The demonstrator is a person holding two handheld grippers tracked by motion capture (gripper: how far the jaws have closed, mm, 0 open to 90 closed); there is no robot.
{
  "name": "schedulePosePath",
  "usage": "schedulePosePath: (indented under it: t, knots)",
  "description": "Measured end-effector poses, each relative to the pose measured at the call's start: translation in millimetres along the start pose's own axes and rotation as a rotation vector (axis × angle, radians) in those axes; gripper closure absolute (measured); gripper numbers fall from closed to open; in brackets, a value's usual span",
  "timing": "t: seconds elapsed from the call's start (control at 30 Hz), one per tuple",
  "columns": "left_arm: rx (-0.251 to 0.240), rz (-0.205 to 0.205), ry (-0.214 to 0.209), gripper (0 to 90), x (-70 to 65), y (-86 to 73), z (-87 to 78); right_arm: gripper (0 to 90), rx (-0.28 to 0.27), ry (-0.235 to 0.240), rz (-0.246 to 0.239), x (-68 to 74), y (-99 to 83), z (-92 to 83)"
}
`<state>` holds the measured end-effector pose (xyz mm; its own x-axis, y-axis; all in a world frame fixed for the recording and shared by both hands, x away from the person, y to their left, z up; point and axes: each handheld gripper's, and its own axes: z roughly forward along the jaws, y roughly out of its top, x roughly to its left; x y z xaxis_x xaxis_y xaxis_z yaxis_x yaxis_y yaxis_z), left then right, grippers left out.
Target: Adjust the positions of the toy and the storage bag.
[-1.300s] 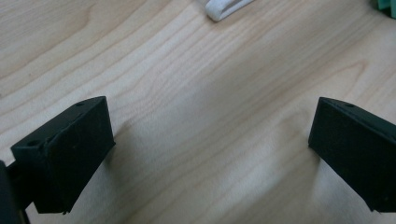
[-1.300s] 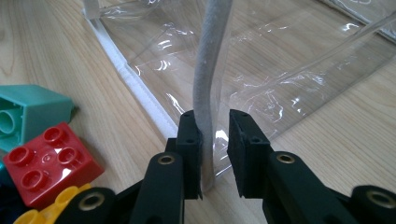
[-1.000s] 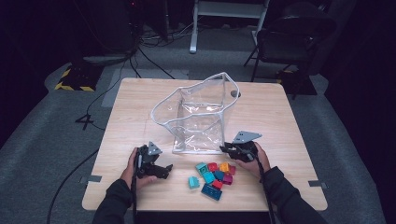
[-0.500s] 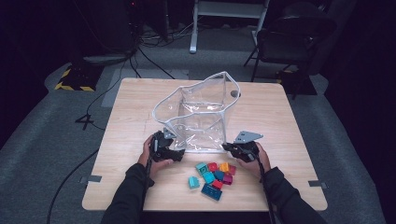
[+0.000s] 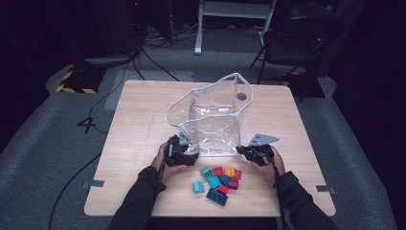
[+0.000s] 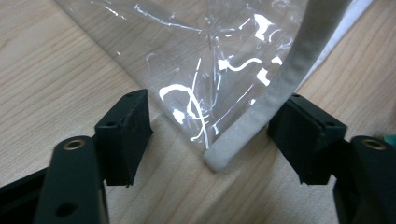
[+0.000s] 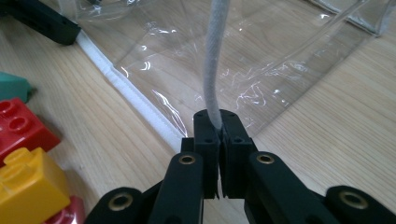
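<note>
A clear plastic bag (image 5: 210, 120) with white trim stands open in the middle of the wooden table (image 5: 139, 110). My left gripper (image 5: 184, 152) is at the bag's near left corner. In the left gripper view its jaws (image 6: 217, 126) stand apart with the trimmed corner (image 6: 219, 156) between them; the right pad (image 6: 303, 130) rests against the trim and the left pad is clear of it. My right gripper (image 5: 244, 151) is at the near right corner, shut on the white trim (image 7: 215, 56) that rises from its jaws (image 7: 219, 121).
A heap of several coloured bricks (image 5: 218, 179) lies at the table's front, between the two hands. Red (image 7: 18, 126), yellow (image 7: 28, 186) and teal (image 7: 11, 86) bricks lie left of the right jaws. A chair (image 5: 297, 43) and cables are beyond the table.
My left hand has moved right and forward, from the bare table at the front left up to the bag's near left corner. The right gripper has kept its grip and place.
</note>
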<state>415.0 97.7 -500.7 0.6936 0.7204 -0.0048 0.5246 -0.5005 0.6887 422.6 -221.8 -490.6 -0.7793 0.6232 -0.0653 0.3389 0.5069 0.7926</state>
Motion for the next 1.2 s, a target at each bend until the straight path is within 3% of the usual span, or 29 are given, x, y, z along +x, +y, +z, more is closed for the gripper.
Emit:
schedulePosePath:
  t: [0.13, 0.17, 0.27, 0.33, 0.4, 0.43, 0.47, 0.5, 0.73, 0.87, 0.97, 1.2]
  knots:
    - [0.023, -0.003, 0.007, 20.6, -0.7, -0.2, -0.9, 87.4, 0.0, -0.006, 0.004, -1.9, -2.4, -2.8]
    - [0.041, -0.01, -0.012, 17.2, 0.3, -1.4, -2.8, 86.7, -0.004, -0.005, 0.011, -2.1, -3.0, -3.3]
    - [0.053, -0.015, -0.013, 15.9, 1.0, -4.4, -7.2, 83.7, -0.003, -0.002, 0.013, -2.0, -3.5, -4.4]
    - [0.072, -0.009, -0.015, 16.1, 3.2, -8.6, -13.3, 76.0, -0.006, -0.002, 0.018, -2.1, -4.8, -7.9]
    - [0.087, -0.014, -0.017, 16.0, 7.1, -13.9, -19.9, 67.4, -0.001, 0.038, 0.017, -2.1, -7.1, -13.4]
    - [0.087, -0.014, -0.017, 16.1, 7.1, -13.9, -19.9, 67.4, -0.001, 0.038, 0.017, -2.1, -7.1, -13.4]
    - [0.082, -0.048, -0.007, 16.1, 12.2, -22.6, -28.4, 61.8, 0.006, 0.028, 0.002, -1.3, -8.2, -16.6]
    - [0.086, -0.046, 0.013, 16.0, 14.1, -27.2, -32.5, 54.9, 0.026, 0.032, -0.008, -1.2, -11.5, -23.1]
    - [0.073, -0.045, 0.015, 15.7, 11.1, -60.3, -61.7, 42.3, 0.049, 0.068, 0.014, -4.7, -29.0, -41.2]
    - [0.053, -0.036, 0.02, 15.7, 2.7, -77.2, -75.2, 42.1, 0.037, 0.121, -0.014, 3.6, -41.1, -56.0]
    - [0.045, -0.052, 0.026, 15.7, -4.6, -86.9, -83.0, 42.0, 0.031, 0.141, -0.029, 10.0, -44.4, -59.3]
    - [0.005, -0.039, 0.022, 15.8, -13.4, -101.1, -91.5, 38.3, 0.003, 0.198, -0.073, 27.8, -43.7, -62.9]
